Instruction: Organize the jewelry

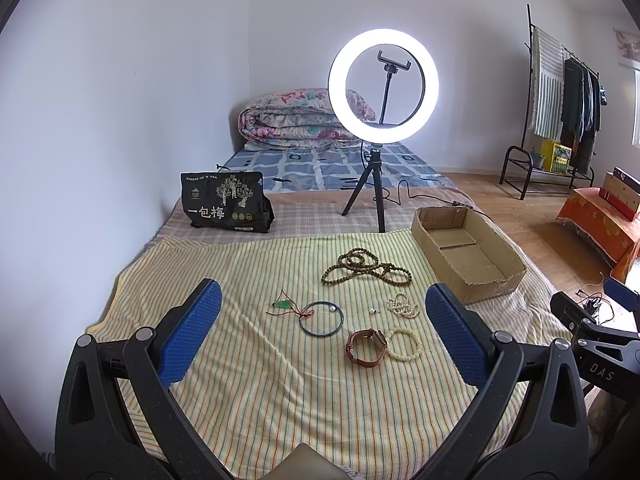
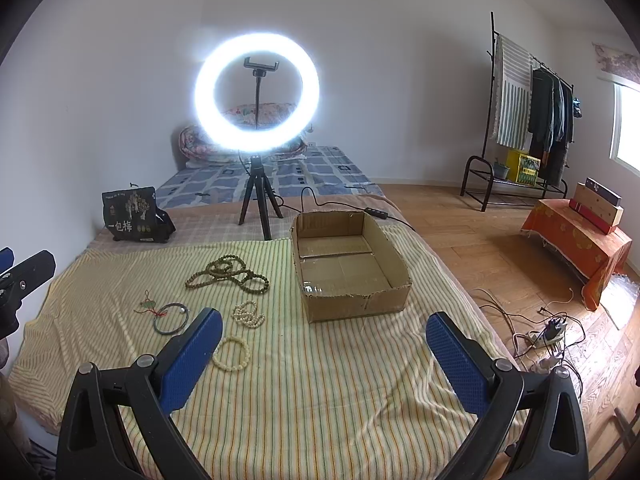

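Above a striped blanket (image 1: 256,400), the left gripper (image 1: 322,330) and right gripper (image 2: 324,360) hover, jaws wide apart and empty. Beyond lie a watch (image 1: 366,348), bangle (image 1: 322,318) and bead strands (image 1: 366,266); farther off, the cardboard box (image 2: 394,262) sits empty. Sorting seems unstarted; next likely comes a first pickup.

The right tongs' finger (image 2: 192,354) hides the watch; tiny pale item (image 1: 375,311) is unidentifiable.
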Demonstrator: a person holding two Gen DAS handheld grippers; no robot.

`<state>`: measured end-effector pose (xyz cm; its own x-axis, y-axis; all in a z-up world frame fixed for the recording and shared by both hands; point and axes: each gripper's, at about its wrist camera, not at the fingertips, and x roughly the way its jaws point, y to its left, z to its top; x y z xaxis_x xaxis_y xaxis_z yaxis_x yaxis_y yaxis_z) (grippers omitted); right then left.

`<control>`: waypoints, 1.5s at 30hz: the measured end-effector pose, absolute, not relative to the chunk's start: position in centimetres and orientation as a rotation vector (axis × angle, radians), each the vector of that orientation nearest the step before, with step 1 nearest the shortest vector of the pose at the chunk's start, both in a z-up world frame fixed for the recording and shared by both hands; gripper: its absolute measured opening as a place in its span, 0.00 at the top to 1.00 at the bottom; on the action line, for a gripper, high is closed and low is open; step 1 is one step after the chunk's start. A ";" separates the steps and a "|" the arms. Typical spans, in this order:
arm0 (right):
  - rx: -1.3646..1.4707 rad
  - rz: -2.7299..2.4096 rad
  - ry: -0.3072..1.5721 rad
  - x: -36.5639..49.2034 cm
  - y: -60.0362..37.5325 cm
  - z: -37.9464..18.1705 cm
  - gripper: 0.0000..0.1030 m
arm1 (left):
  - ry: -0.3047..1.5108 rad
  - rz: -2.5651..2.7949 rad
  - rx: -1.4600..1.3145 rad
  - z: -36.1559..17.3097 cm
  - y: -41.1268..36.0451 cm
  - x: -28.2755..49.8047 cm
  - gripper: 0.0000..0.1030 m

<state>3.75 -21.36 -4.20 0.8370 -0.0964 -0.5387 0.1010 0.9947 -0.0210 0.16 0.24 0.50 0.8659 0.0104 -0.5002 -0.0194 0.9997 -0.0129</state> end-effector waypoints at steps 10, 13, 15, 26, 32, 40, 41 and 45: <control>0.008 -0.107 0.568 3.7 -21.4 -4.2 0.00 | 0.523 0.014 -0.018 0.4 0.2 0.0 0.00; 0.008 -0.106 0.568 3.7 -21.4 -4.2 0.00 | 0.524 0.016 -0.016 0.4 0.1 0.1 0.00; 0.008 -0.107 0.568 3.7 -21.4 -4.2 0.00 | 0.525 0.015 -0.016 0.4 0.2 0.0 0.00; 0.019 -0.108 0.567 3.8 -21.6 -3.8 0.00 | 0.523 0.013 -0.017 0.3 0.3 0.0 0.00; 0.019 -0.107 0.568 3.7 -21.6 -3.8 0.00 | 0.528 0.014 -0.019 0.1 0.4 -0.1 0.00; 0.013 -0.108 0.578 3.8 -21.5 -4.2 0.00 | 0.562 0.025 -0.022 -0.9 1.2 0.4 0.00; 0.014 -0.110 0.580 3.9 -21.6 -4.3 0.00 | 0.567 0.027 -0.020 -1.0 1.3 0.6 0.00; 0.012 -0.104 0.590 4.2 -21.5 -4.3 0.00 | 0.576 0.036 -0.005 -1.0 1.6 1.0 0.00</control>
<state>4.21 -21.50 -4.32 0.8260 -0.0942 -0.5558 0.1011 0.9947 -0.0184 1.03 1.63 -0.97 0.8380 0.0330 -0.5447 -0.0359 0.9993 0.0053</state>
